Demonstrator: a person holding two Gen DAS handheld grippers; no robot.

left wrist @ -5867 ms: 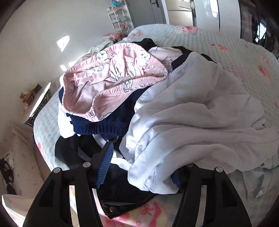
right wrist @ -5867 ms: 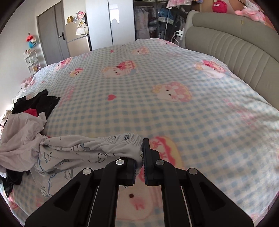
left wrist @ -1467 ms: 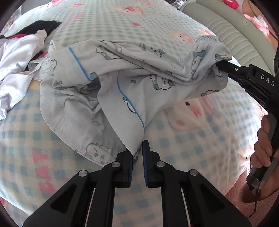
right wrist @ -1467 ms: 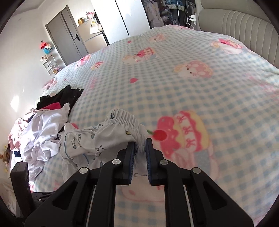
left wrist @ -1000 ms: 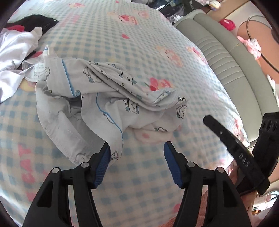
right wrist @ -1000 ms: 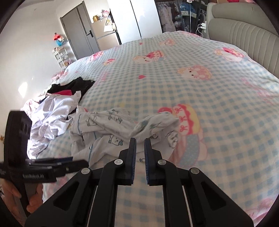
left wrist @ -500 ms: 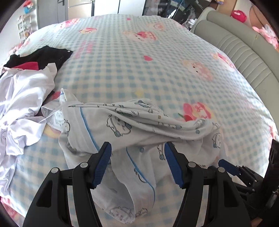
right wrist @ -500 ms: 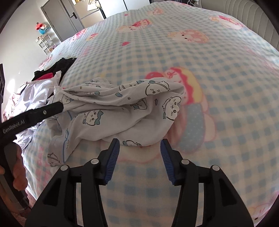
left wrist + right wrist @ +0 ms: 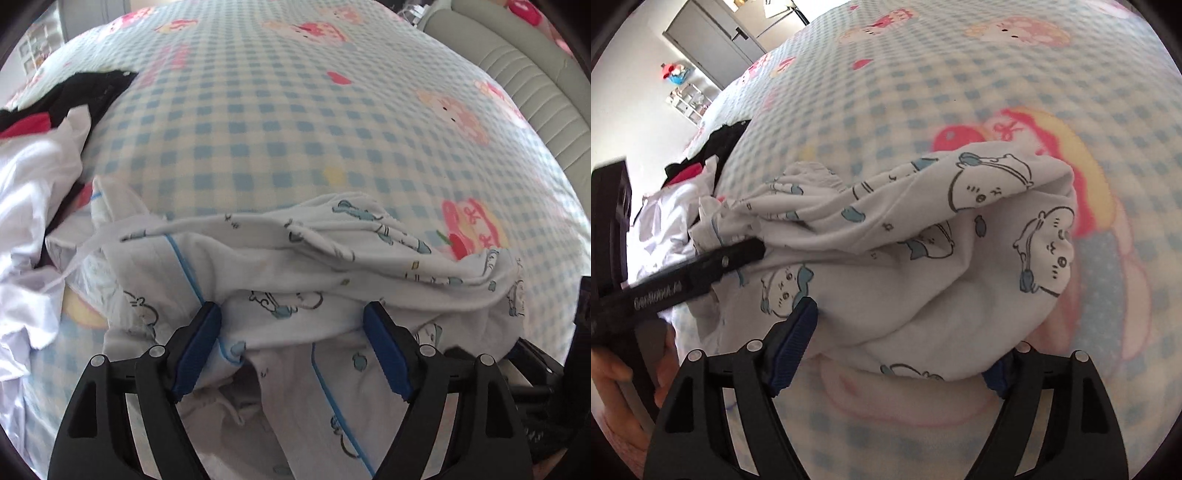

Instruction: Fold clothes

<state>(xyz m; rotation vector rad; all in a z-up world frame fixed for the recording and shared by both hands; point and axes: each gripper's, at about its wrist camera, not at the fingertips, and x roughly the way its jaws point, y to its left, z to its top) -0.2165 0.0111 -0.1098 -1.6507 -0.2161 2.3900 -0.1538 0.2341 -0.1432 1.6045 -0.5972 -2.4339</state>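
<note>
1. The left gripper has its blue-padded jaws spread wide and grips nothing. A bunched fold of the white cartoon-print garment with thin blue piping lies between and just ahead of its pads.
2. The right gripper is likewise wide open and holds nothing. The garment's rounded end bulges into the gap between its two fingers, and the cloth covers most of the right pad.
3. In the right wrist view, the left gripper's black finger reaches in from the left and its tip touches the gathered part of the garment.
4. The garment lies crumpled on the blue-and-cream checked bedspread with pink cartoon figures, directly in front of both grippers.
5. To the left of the left gripper is a rumpled white cloth; beyond it lies a black garment with a red patch.
6. Far right of the left gripper runs a ribbed beige headboard.
</note>
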